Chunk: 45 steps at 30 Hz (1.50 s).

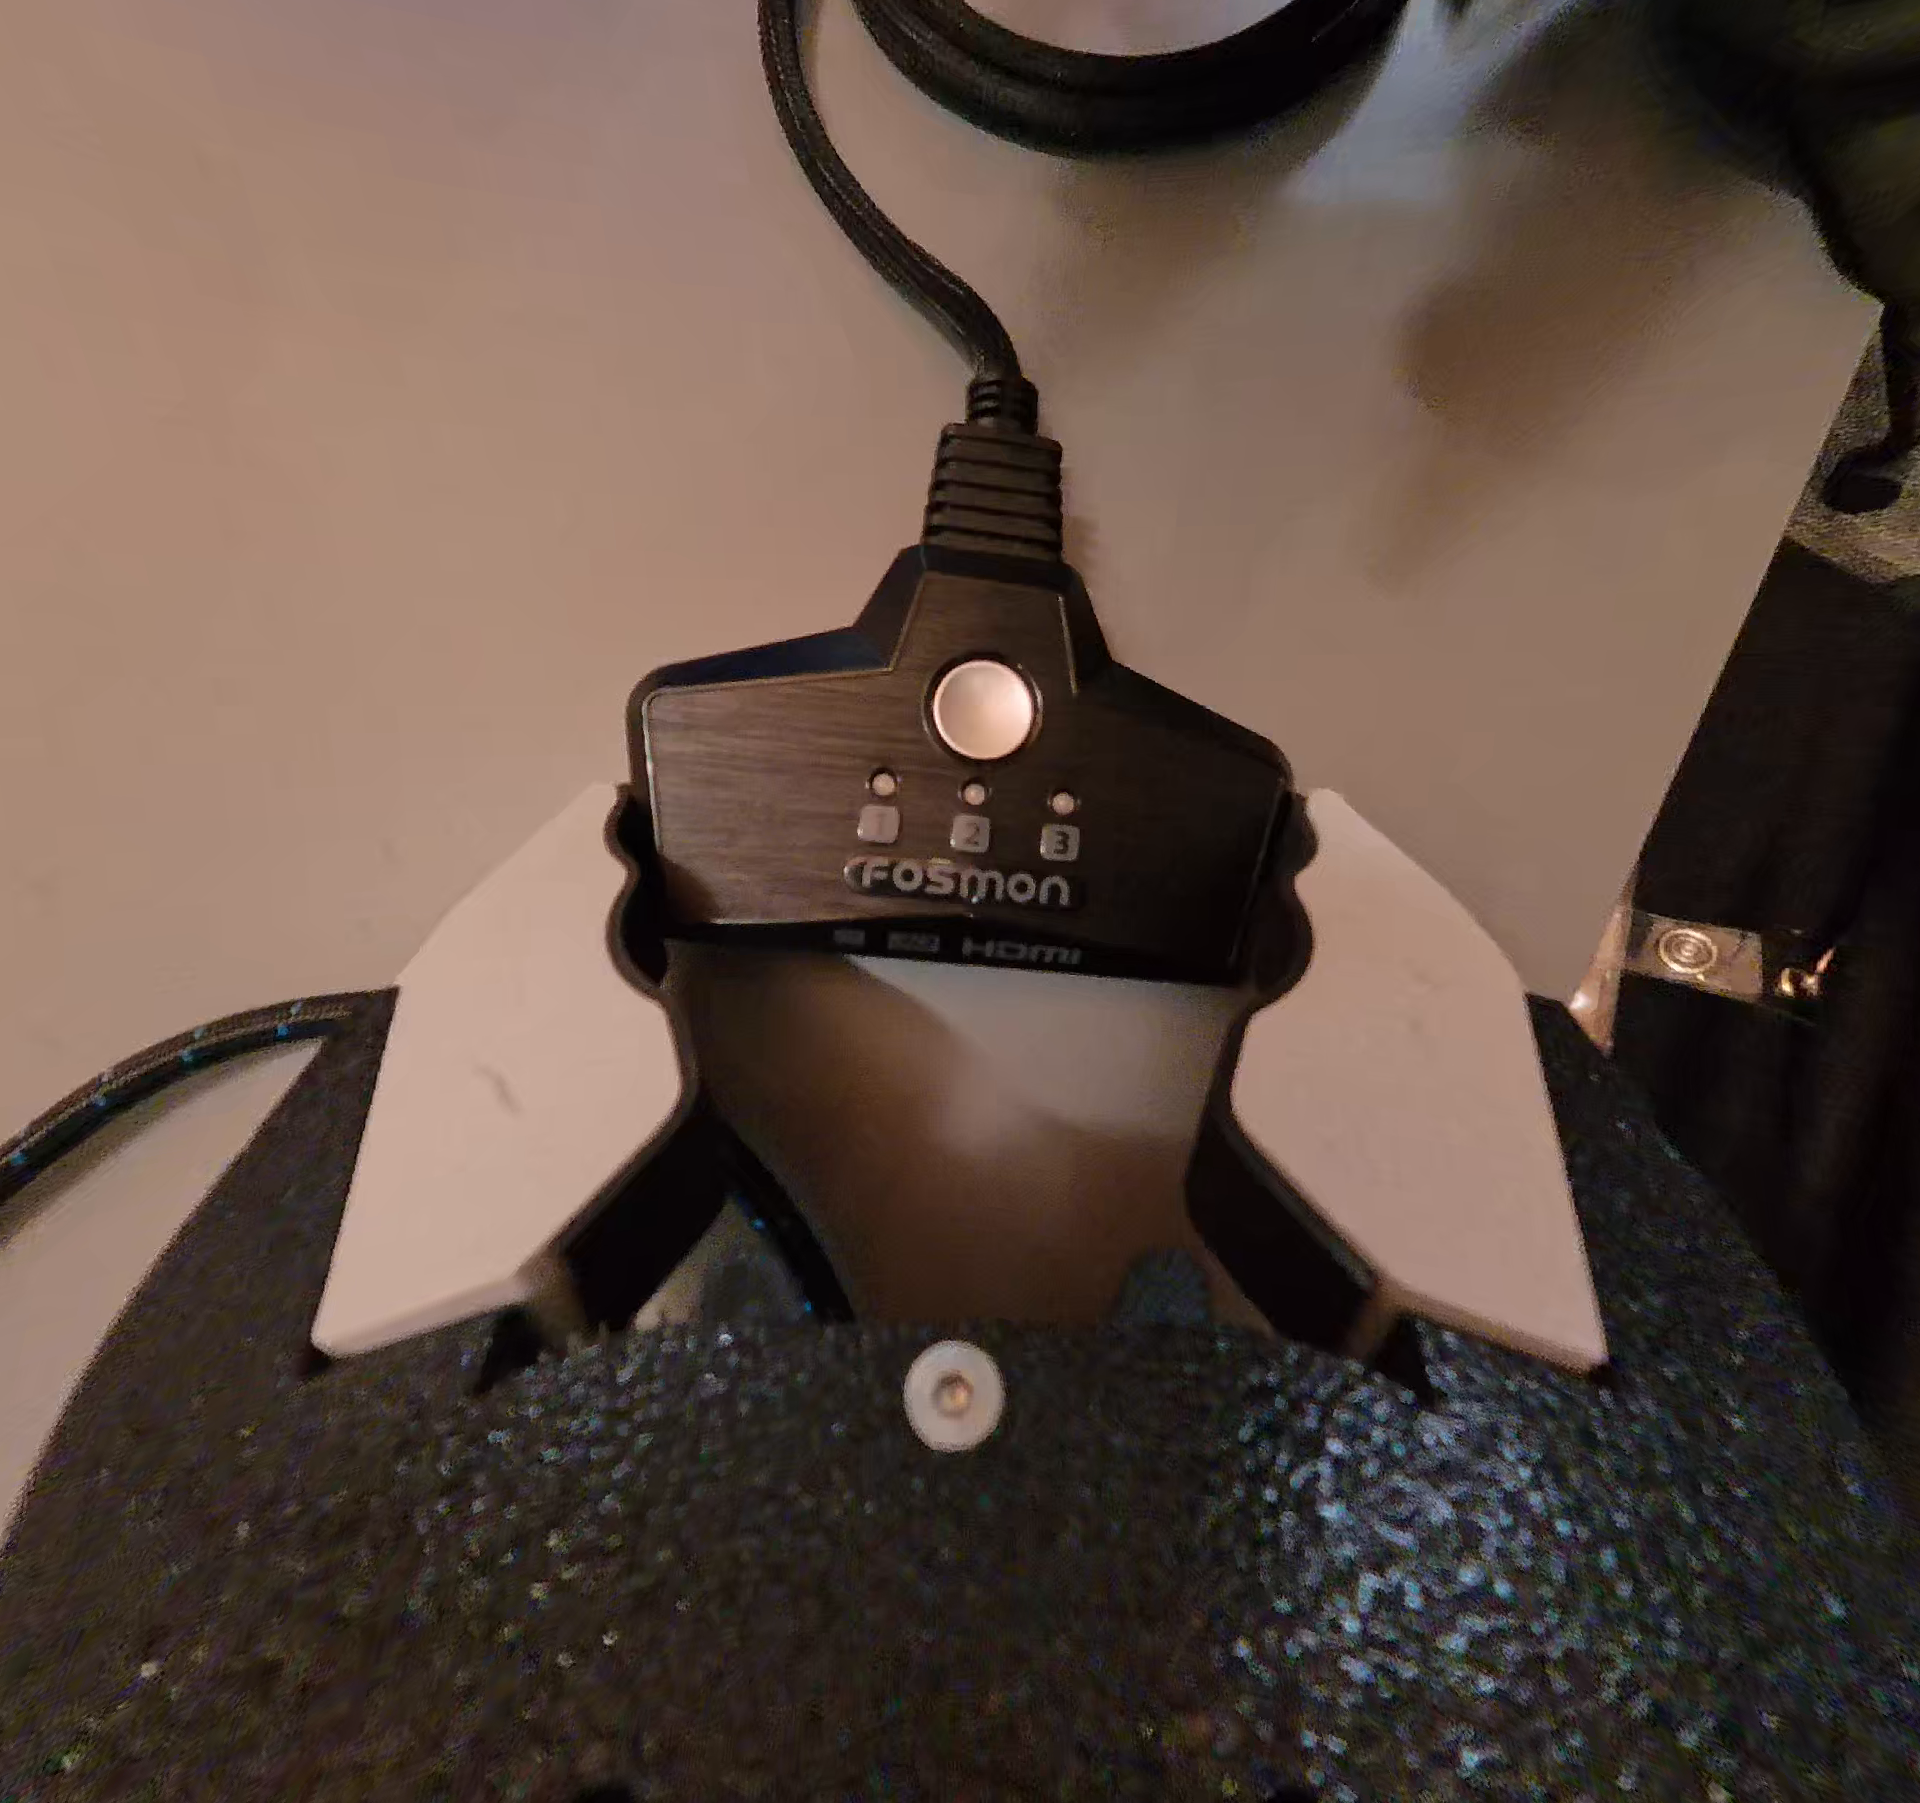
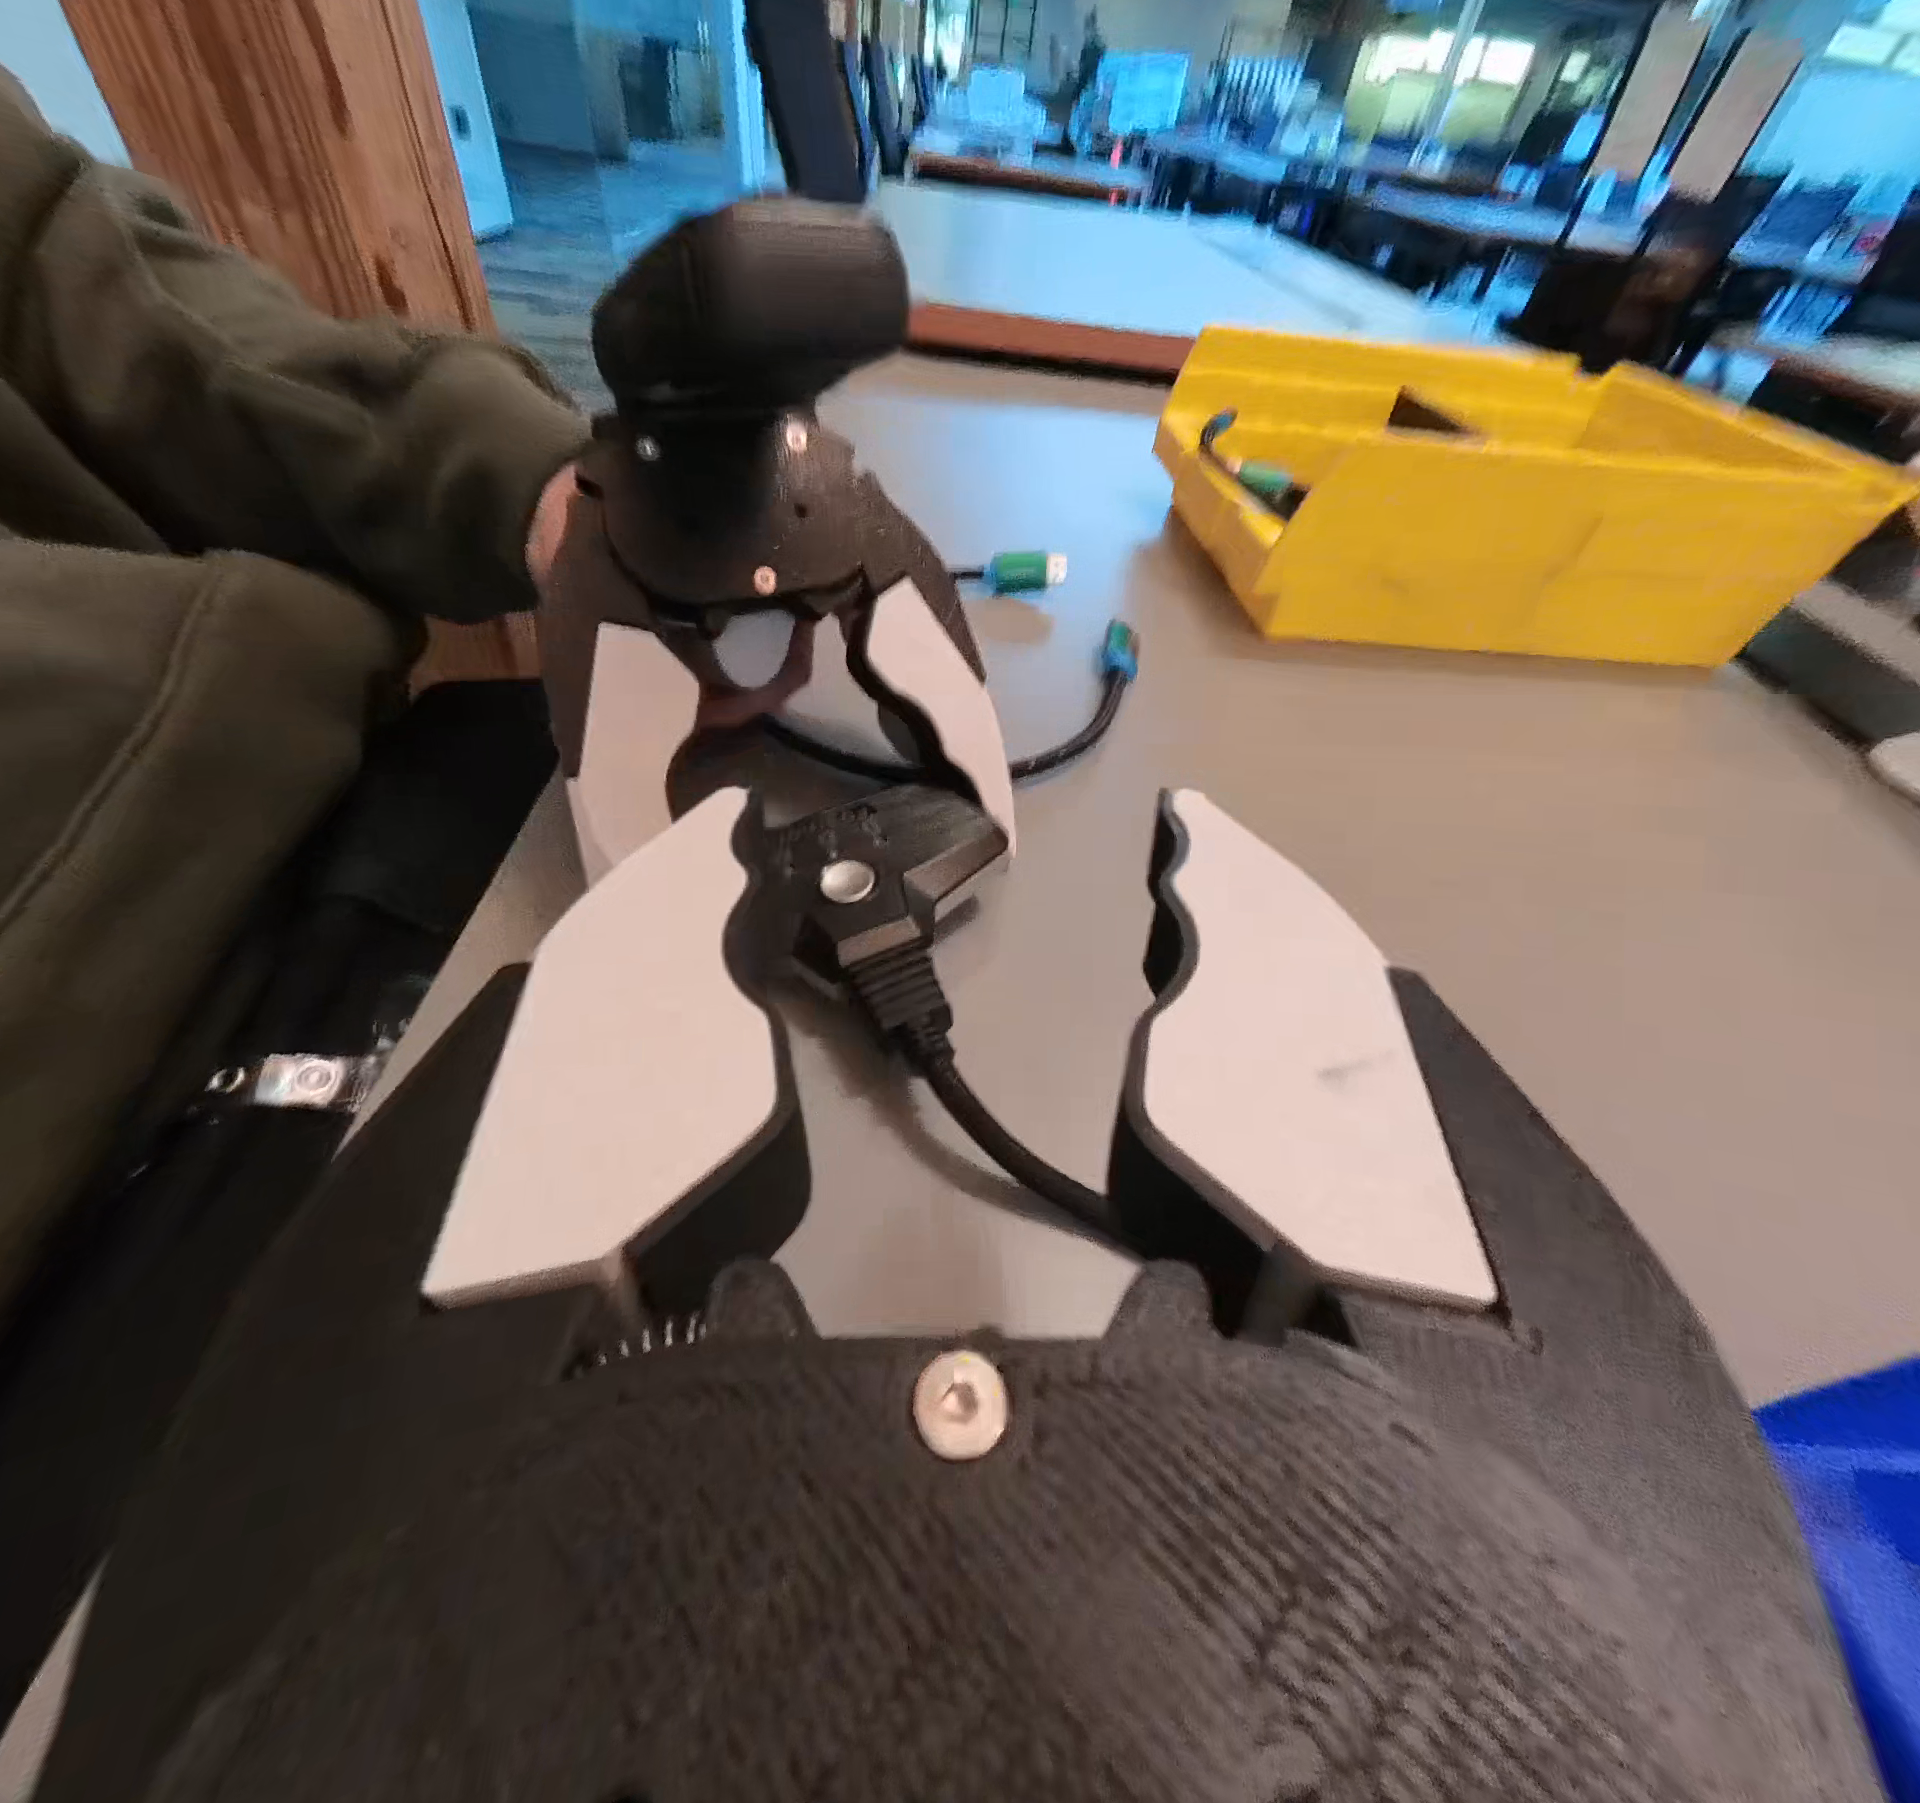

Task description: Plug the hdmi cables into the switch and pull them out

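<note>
The black HDMI switch (image 1: 956, 797) has a round silver button and lies on the grey table (image 1: 312, 403). My left gripper (image 1: 956, 880) is shut on its two sides. The switch's own black cable (image 1: 862, 226) runs away from it and loops. No plug shows in the switch's near edge. In the right wrist view the switch (image 2: 862, 870) sits in the left gripper (image 2: 800, 849). My right gripper (image 2: 956, 808) is open and empty, just short of the switch, with the switch's cable (image 2: 997, 1130) running between its fingers. Two loose HDMI cables with green plugs (image 2: 1023, 569) (image 2: 1120, 652) lie beyond.
A yellow bin (image 2: 1507, 506) stands on the table at the far right with another green plug (image 2: 1262, 480) inside. A braided cable (image 1: 156, 1057) lies at the near left. A person's dark green sleeve (image 2: 208, 506) is on the left. A blue object (image 2: 1839, 1545) is at the near right.
</note>
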{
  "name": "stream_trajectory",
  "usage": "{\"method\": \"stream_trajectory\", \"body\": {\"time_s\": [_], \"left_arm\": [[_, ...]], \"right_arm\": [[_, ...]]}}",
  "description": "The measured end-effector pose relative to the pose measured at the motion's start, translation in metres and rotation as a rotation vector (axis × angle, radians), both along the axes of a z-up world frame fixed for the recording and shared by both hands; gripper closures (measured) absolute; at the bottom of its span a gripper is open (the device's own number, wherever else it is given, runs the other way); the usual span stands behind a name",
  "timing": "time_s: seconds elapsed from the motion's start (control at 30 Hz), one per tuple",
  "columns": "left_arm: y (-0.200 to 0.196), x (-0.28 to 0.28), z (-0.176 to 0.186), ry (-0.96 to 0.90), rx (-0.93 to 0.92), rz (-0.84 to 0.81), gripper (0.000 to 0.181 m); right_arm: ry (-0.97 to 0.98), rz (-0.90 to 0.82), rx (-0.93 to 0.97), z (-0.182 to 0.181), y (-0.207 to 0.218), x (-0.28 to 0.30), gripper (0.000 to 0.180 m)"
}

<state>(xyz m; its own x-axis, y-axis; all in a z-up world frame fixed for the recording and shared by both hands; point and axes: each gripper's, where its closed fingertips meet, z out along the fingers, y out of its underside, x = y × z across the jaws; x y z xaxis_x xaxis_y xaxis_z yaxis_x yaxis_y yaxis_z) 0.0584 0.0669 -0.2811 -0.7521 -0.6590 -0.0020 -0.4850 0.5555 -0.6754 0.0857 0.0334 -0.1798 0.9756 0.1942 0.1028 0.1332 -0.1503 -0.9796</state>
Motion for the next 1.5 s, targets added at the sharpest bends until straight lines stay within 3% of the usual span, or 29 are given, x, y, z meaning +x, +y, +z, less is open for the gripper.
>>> {"method": "stream_trajectory", "body": {"time_s": [0.2,0.37,0.43,0.53,0.6,0.9,1.0,1.13,1.33,1.4,1.5], "left_arm": [[0.005,0.001,0.004,-0.013,0.003,-0.030,0.069],[0.005,-0.001,0.040,-0.022,-0.131,-0.098,0.070],[0.009,0.000,0.056,-0.043,-0.173,-0.123,0.070],[0.014,-0.001,0.068,-0.076,-0.171,-0.158,0.070],[0.014,-0.002,0.077,-0.094,-0.196,-0.171,0.070],[0.017,-0.004,0.090,-0.159,-0.124,-0.236,0.071],[0.025,0.002,0.095,-0.152,-0.161,-0.170,0.071],[0.045,0.017,0.107,-0.040,-0.373,0.109,0.072],[0.040,0.005,0.111,0.281,-0.708,0.185,0.124],[0.032,-0.003,0.115,0.387,-0.836,0.123,0.156],[0.030,-0.004,0.121,0.478,-1.021,0.132,0.157]], "right_arm": [[-0.095,0.008,-0.247,-0.044,0.010,-0.004,0.104],[-0.146,0.024,-0.338,-0.061,0.019,-0.008,0.108],[-0.162,0.038,-0.304,-0.057,0.026,-0.012,0.111],[-0.123,0.098,-0.140,-0.033,0.034,-0.024,0.134],[-0.084,0.099,-0.055,-0.020,0.037,-0.025,0.140],[-0.106,0.129,-0.045,-0.017,0.034,-0.025,0.157],[-0.140,0.085,-0.027,-0.010,0.036,-0.019,0.157],[-0.218,-0.083,-0.013,0.000,0.041,0.004,0.157],[-0.396,-0.138,-0.019,0.007,0.059,-0.001,0.157],[-0.405,-0.143,0.018,0.015,0.064,-0.006,0.157],[-0.371,-0.116,0.077,0.020,0.062,-0.009,0.157]]}}
